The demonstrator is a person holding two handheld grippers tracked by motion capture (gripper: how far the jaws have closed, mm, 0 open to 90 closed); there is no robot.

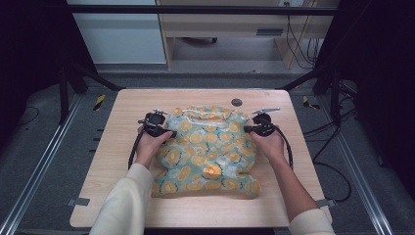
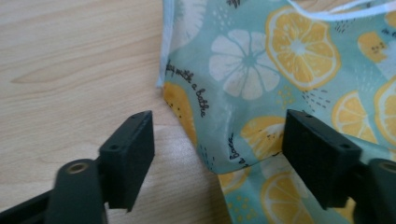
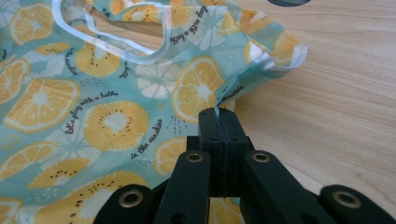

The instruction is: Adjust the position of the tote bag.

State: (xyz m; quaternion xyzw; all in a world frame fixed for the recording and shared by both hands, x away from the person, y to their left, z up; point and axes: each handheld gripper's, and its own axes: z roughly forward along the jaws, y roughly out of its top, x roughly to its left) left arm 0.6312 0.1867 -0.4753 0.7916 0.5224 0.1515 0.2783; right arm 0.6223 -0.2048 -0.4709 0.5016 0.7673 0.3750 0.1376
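**Lemon bag flat on the surface, 2 claws at its sides**

Lying in the middle of the pale wooden surface (image 1: pixel 122 161): a soft bag (image 1: pixel 208 152), blue-green with yellow lemon slices and white flowers; a cut-out handle with a white edge at the far end; some folds and bumps near the close end.

At the bag's left edge, in the high view: the left claw (image 1: pixel 170 133), held by the person's left hand (image 1: pixel 149 147). Seen in the left gripper view: left claw (image 2: pixel 219 149) wide open, with 1 jaw over bare wood and the other over the cloth; the bag's side edge and a corner lying between the 2 jaws; no pad pressing on the cloth; nothing held.

At the bag's right edge, in the high view: the right claw (image 1: pixel 246 129), held by the right hand (image 1: pixel 269 144). Seen in the right gripper view: right claw (image 3: pixel 219 114) squeezed tight, jaws together, with a thin fold of the bag's edge pinched between them; cloth pulled up a little into a small ridge at the tips; a curled corner with a white hem just past it, resting on the wood.

Near the far edge of the surface, beyond the bag: a small dark round spot (image 1: pixel 237 102); black cables trailing from both claws toward the person.
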